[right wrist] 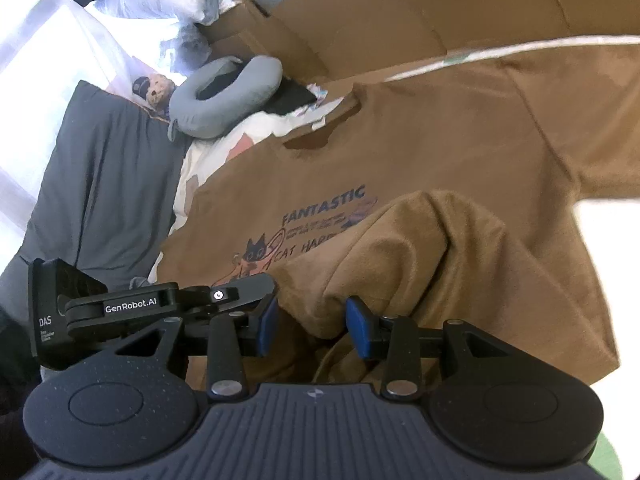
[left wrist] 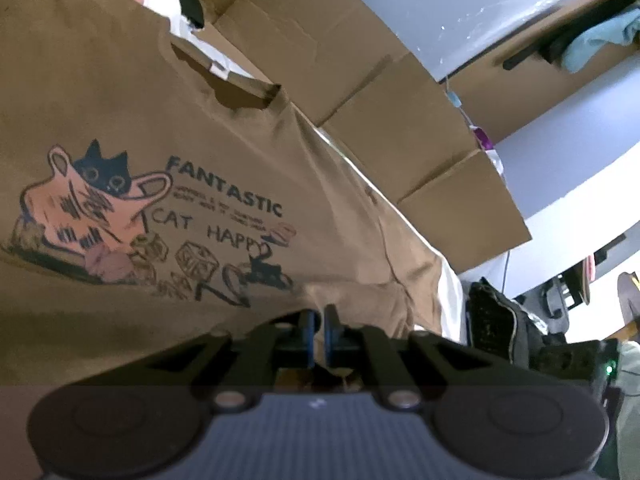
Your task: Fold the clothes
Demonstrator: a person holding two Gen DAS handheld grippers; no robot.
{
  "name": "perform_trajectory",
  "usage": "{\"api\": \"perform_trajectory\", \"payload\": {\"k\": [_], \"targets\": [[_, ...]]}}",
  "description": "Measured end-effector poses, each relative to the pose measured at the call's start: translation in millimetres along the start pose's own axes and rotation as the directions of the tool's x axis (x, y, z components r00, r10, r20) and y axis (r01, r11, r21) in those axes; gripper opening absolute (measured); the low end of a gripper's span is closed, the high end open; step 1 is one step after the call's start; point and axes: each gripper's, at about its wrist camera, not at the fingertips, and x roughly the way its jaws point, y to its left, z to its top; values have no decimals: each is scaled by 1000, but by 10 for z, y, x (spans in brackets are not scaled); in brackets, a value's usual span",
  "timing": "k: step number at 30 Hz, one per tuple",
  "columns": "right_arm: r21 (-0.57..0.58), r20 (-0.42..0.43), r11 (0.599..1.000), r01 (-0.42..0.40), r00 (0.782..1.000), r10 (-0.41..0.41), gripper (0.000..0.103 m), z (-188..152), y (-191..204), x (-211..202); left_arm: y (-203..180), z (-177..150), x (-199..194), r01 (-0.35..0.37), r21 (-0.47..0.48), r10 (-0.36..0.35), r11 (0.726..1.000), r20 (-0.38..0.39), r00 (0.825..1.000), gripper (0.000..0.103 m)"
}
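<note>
A brown T-shirt (left wrist: 200,128) with a cat print and the words "FANTASTIC CAT HAPPY" lies spread on a bed, neck hole toward the far side. My left gripper (left wrist: 319,328) is shut on a bunched edge of the shirt near its hem. In the right wrist view the same shirt (right wrist: 460,128) has a lifted fold (right wrist: 420,248) rising just in front of my right gripper (right wrist: 312,326). The right gripper's blue pads stand apart with shirt cloth between them, not pinched. The left gripper's black body (right wrist: 132,308) shows at the left, close beside the right one.
Flattened cardboard boxes (left wrist: 380,112) stand along the far side of the bed. A grey neck pillow (right wrist: 228,96), a small teddy bear (right wrist: 158,88) and a dark grey pillow (right wrist: 100,184) lie at the bed's head. A black bag (left wrist: 496,320) sits beyond the bed edge.
</note>
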Motion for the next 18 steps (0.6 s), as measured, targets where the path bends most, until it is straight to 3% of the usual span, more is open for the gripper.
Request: {"api": "perform_trajectory", "payload": {"k": [7,12,18], "targets": [[51,-22,998,20,1000,-19,44,-99,-5,82,32,-48,37,7,-22,-7,1000,-5,1000,2],[15,-21,998,53,998,-53,40,-109,71,134,-4,-75,26,14,-22,-15,1000,-9,1000,1],[-77,-25,989,127,991,-130,19,-154,133,186,4,-114,6,0,-23,0,1000,-8,1000,1]]}}
